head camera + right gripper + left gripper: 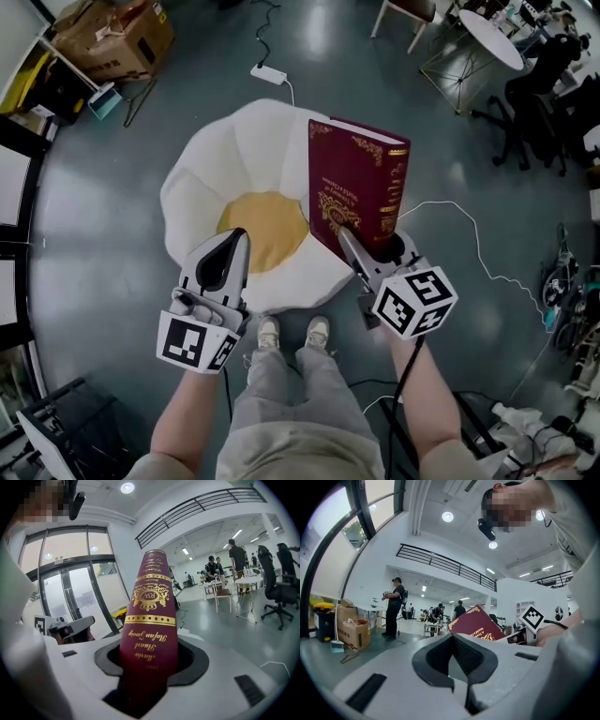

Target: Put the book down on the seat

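Observation:
A dark red book (356, 187) with gold lettering stands upright above the right edge of the seat (225, 159), a white, petal-shaped floor cushion with a yellow middle. My right gripper (349, 236) is shut on the book's lower end. In the right gripper view its spine (150, 620) rises straight out from between the jaws of the right gripper (149, 667). My left gripper (239, 236) hovers over the seat's near edge, left of the book, with its jaws together and nothing in them. In the left gripper view the left gripper (453, 641) points past the tilted book (476, 623).
My shoes (292, 330) stand at the seat's near rim. A power strip (268, 73) and a white cable (469, 234) lie on the grey floor. Cardboard boxes (112, 37) sit far left; a round table (492, 37) and an office chair (544, 84) are far right.

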Action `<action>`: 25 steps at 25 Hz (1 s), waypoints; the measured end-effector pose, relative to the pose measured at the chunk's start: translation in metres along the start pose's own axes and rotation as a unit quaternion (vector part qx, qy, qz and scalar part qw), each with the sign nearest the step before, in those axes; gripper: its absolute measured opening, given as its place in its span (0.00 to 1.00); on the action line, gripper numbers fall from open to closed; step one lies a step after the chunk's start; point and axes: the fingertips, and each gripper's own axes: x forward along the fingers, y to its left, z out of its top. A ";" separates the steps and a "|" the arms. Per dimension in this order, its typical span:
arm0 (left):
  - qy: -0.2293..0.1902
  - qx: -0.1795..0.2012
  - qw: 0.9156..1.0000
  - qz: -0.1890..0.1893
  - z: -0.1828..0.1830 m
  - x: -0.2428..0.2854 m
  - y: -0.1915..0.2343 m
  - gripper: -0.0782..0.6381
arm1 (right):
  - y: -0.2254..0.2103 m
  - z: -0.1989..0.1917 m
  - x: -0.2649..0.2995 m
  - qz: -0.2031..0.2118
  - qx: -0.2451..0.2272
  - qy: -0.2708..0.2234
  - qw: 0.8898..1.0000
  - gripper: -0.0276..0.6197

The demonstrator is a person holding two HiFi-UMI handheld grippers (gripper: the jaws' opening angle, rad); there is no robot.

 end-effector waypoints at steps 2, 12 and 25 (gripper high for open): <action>-0.009 -0.008 1.000 -0.004 -0.041 0.012 0.010 0.12 | -0.022 -0.035 0.029 -0.006 0.010 0.010 1.000 0.36; 0.038 -0.022 0.999 0.008 -0.290 0.061 0.049 0.11 | -0.115 -0.245 0.157 -0.002 0.096 0.091 0.991 0.36; 0.120 -0.067 0.991 -0.002 -0.541 0.076 0.076 0.12 | -0.193 -0.455 0.251 -0.016 0.183 0.162 0.970 0.37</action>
